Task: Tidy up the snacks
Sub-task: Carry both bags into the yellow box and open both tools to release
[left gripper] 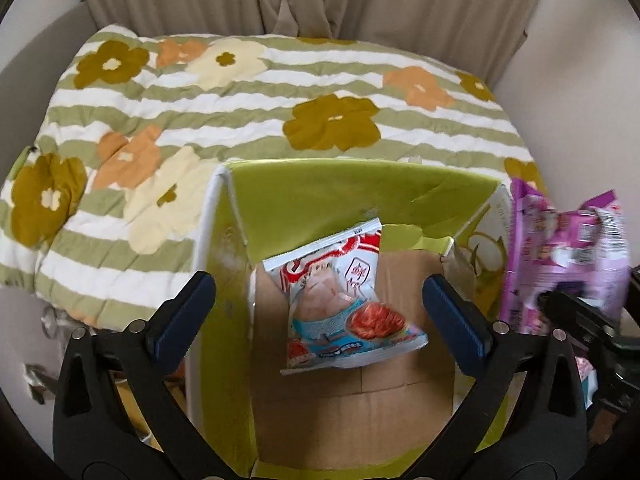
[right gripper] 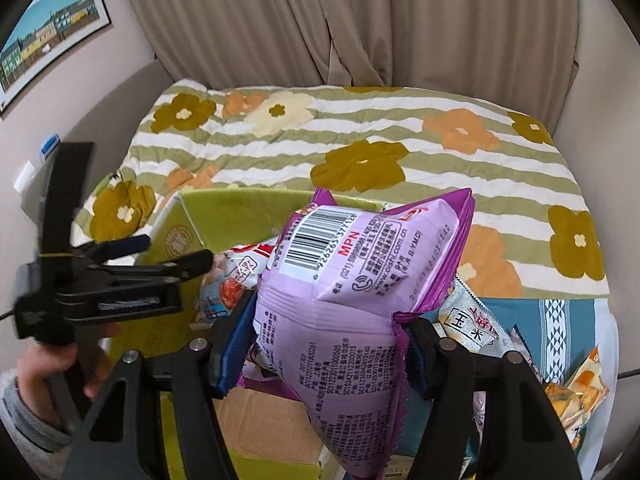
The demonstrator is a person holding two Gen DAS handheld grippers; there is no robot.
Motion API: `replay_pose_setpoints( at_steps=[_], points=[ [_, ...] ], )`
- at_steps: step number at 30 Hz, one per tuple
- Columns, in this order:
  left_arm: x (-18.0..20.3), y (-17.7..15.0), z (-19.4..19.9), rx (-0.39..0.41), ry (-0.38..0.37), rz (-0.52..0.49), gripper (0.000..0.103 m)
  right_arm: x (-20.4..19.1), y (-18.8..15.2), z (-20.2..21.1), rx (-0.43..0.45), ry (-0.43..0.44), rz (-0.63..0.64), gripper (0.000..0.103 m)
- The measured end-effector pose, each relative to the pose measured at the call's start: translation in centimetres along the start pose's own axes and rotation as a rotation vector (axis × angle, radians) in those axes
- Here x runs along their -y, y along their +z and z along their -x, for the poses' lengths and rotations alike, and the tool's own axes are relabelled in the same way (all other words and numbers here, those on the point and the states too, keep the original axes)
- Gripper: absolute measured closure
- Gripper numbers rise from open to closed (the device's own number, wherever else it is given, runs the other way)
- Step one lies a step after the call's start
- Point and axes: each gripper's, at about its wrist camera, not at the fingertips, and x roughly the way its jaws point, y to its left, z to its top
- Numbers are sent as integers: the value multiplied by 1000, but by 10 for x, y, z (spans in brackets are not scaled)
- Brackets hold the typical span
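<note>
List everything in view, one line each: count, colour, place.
box: 1, green outside, brown cardboard floor, against the quilt.
red-and-white snack bag: 1, loose inside box.
purple snack bag: 1, clamped over box edge.
loose snack packets: several, silver and orange, right of box.
quilt: 1, green-white stripes with flowers, behind box.
curtain: beige, background.
framed picture: 1, upper-left wall.
left gripper: black, open above box.
right gripper: black, shut on purple bag.
hand: 1, holding left gripper.
</note>
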Motion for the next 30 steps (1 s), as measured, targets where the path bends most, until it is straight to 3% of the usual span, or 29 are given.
replay_pose_setpoints(
  at_steps=[7, 13, 16, 18, 19, 30],
  points=[
    [-20, -22, 42, 28, -5, 70, 0, -12, 17, -10, -17, 36, 48, 43],
    [-36, -31, 48, 39, 11, 102, 0, -21, 30, -32, -45, 19, 106, 42],
    [-40, -35, 48, 36, 3, 110, 0, -23, 33, -41, -50, 26, 105, 27],
    [-42, -39, 46, 28, -4, 115, 0, -24, 33, -47, -56, 33, 103, 6],
    [-43, -40, 45, 25, -5, 116, 0, -24, 33, -49, -57, 33, 100, 4],
    [-41, -50, 47, 21, -20, 90, 0, -26, 21, -29, -9, -33, 83, 3]
  ],
)
